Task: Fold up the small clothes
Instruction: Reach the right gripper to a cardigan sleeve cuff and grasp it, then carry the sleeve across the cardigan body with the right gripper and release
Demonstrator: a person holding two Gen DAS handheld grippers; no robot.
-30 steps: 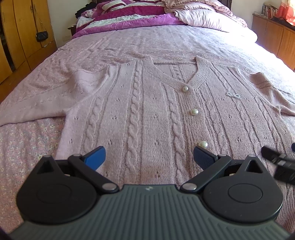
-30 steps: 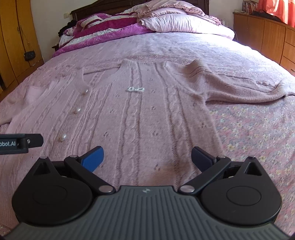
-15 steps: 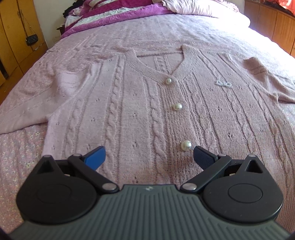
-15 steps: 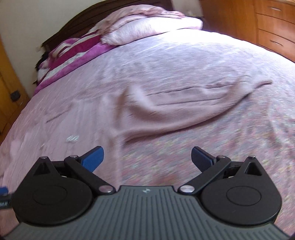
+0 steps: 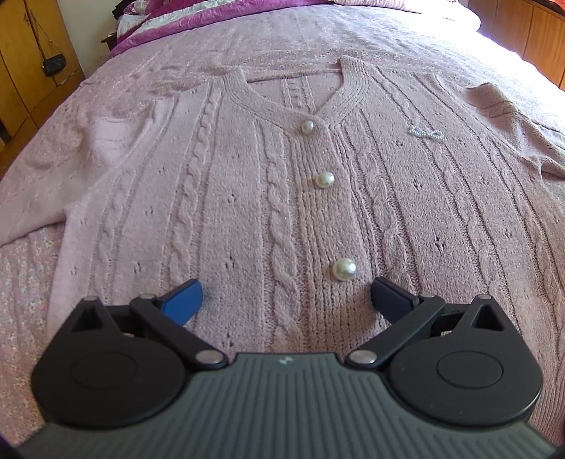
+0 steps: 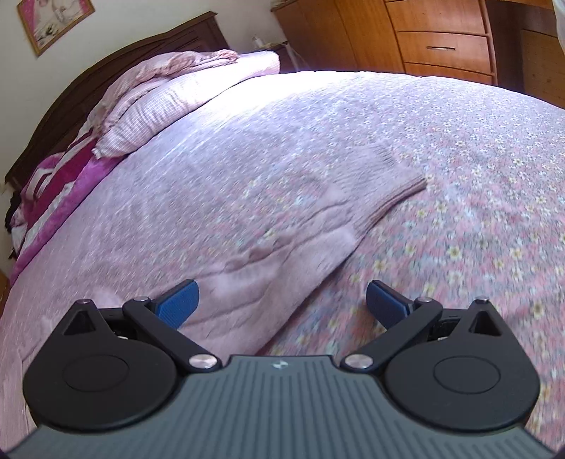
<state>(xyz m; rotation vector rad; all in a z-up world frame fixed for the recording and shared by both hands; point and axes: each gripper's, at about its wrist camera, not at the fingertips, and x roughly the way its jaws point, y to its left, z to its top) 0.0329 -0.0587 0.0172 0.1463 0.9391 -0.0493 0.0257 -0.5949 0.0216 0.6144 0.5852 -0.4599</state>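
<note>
we see no box, basket or drawer holding anything; the pink cable-knit cardigan (image 5: pixel 268 197) lies flat and face up on the floral bedspread (image 5: pixel 24 268), buttoned down its front.

our left gripper (image 5: pixel 286 296) hangs low over the cardigan's lower front with its fingers spread wide and nothing between them but knit. the lowest pearl button (image 5: pixel 343 269) sits at about 1 o'clock from the gap, just beside the right fingertip. the v-neck is at 12 o'clock, a small beaded bow (image 5: pixel 426 132) at 2 o'clock, and the cardigan's side edge with bare bedspread beyond it at 9 o'clock.

our right gripper (image 6: pixel 280 300) is also fully spread and holds nothing. it hovers over the cardigan's sleeve (image 6: pixel 300 240), which runs from the gap up toward 1 o'clock and ends in a ribbed cuff (image 6: pixel 399 176). the sleeve's lower edge passes between the fingers; open bedspread fills everything from 1 to 5 o'clock, so there is free room on that side. this view is blurred.

only the left view shows the buttons and neckline, plus a wardrobe (image 5: pixel 21 70) at 10 o'clock. only the right view shows the cuff, the pillows (image 6: pixel 169 102) at 11 o'clock, the headboard (image 6: pixel 116 67), a framed picture (image 6: pixel 53 21) and a wooden dresser (image 6: pixel 438 35) at 1 o'clock.
</note>
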